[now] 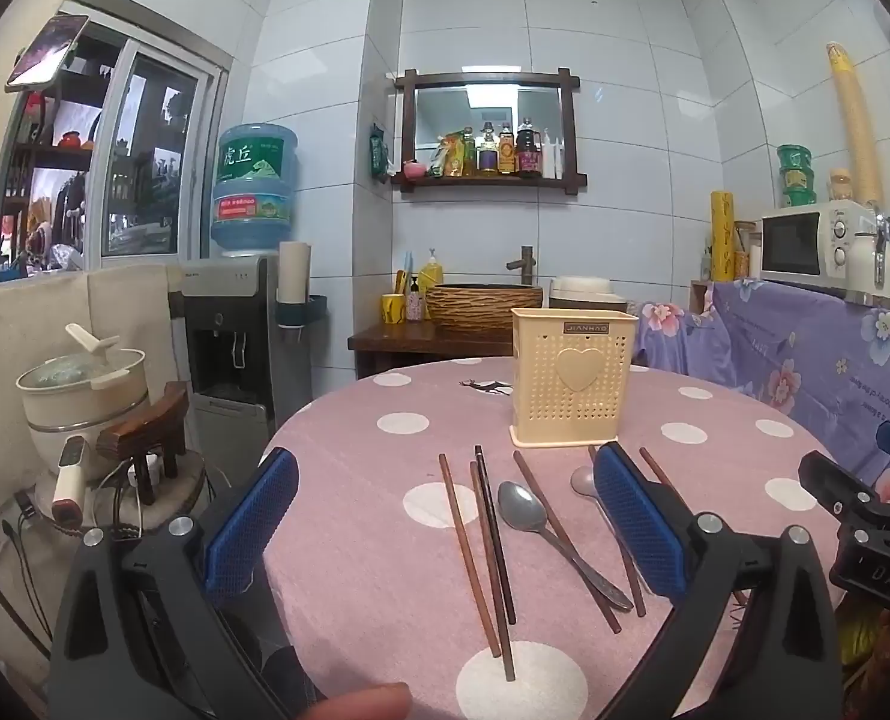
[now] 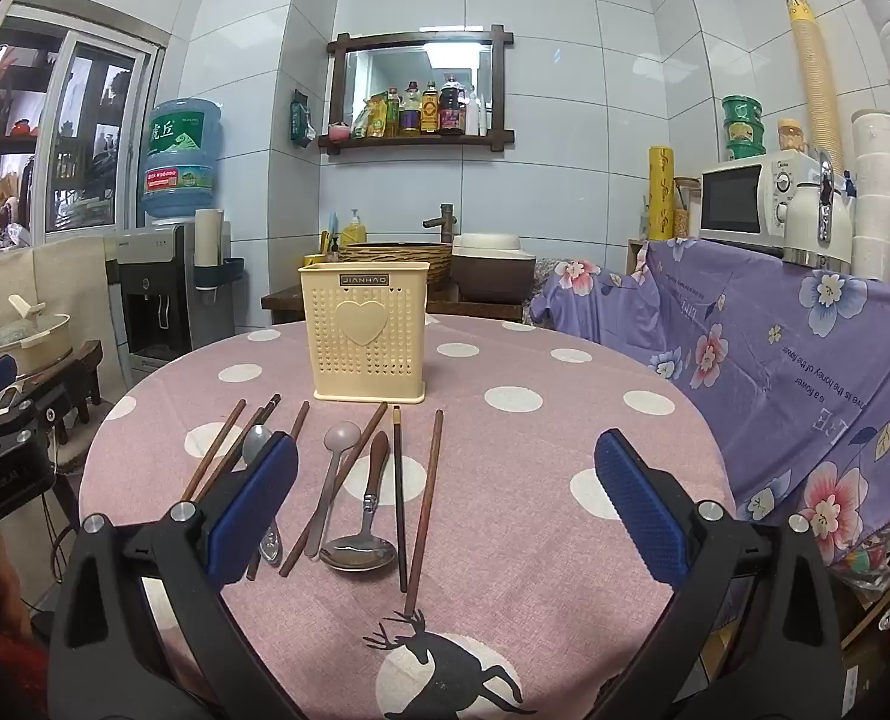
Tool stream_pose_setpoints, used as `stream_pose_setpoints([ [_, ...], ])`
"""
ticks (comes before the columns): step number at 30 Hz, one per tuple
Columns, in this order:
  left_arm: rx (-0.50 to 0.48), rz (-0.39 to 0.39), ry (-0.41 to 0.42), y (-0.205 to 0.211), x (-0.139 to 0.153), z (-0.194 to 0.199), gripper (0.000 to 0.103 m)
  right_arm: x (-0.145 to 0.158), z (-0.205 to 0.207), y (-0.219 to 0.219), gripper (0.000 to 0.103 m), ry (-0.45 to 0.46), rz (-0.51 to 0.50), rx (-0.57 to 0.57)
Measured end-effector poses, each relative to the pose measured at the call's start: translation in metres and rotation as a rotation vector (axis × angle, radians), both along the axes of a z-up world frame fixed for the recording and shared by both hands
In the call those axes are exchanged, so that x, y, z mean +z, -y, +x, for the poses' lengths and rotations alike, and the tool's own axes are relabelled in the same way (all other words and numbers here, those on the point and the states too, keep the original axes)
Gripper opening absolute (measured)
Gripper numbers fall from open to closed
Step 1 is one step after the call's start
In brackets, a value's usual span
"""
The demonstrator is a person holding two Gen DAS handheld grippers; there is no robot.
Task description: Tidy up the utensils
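A cream perforated utensil holder (image 1: pixel 572 378) (image 2: pixel 365 333) stands upright on the round pink polka-dot table (image 1: pixel 384 570) (image 2: pixel 535 510). In front of it lie several brown chopsticks (image 1: pixel 464 546) (image 2: pixel 423 504) and three spoons: a steel spoon (image 1: pixel 526 510), a pale spoon (image 2: pixel 339 441) and a wooden-handled spoon (image 2: pixel 360 549). My left gripper (image 1: pixel 445 516) is open above the chopsticks. My right gripper (image 2: pixel 445 504) is open above the utensils. Both are empty.
A water dispenser (image 1: pixel 228 324) and a pot on a stool (image 1: pixel 84 384) stand left of the table. A purple floral cloth (image 2: pixel 805 360) covers a counter with a microwave (image 2: pixel 757 198) at right. A basin (image 2: pixel 396 258) sits behind.
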State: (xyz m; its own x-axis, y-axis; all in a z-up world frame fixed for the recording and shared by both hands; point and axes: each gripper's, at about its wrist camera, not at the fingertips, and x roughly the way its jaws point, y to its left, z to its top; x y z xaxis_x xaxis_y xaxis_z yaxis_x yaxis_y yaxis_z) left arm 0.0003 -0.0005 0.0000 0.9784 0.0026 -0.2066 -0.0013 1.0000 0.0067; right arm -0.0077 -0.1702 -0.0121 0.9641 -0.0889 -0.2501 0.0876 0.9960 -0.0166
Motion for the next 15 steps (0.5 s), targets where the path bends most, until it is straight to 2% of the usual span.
stream_pose_setpoints([
  [15, -0.002, -0.005, 0.013, -0.0001, -0.0002, -0.0024, 0.098, 0.0002, -0.0005, -0.0001, 0.098, 0.003, 0.0, -0.001],
])
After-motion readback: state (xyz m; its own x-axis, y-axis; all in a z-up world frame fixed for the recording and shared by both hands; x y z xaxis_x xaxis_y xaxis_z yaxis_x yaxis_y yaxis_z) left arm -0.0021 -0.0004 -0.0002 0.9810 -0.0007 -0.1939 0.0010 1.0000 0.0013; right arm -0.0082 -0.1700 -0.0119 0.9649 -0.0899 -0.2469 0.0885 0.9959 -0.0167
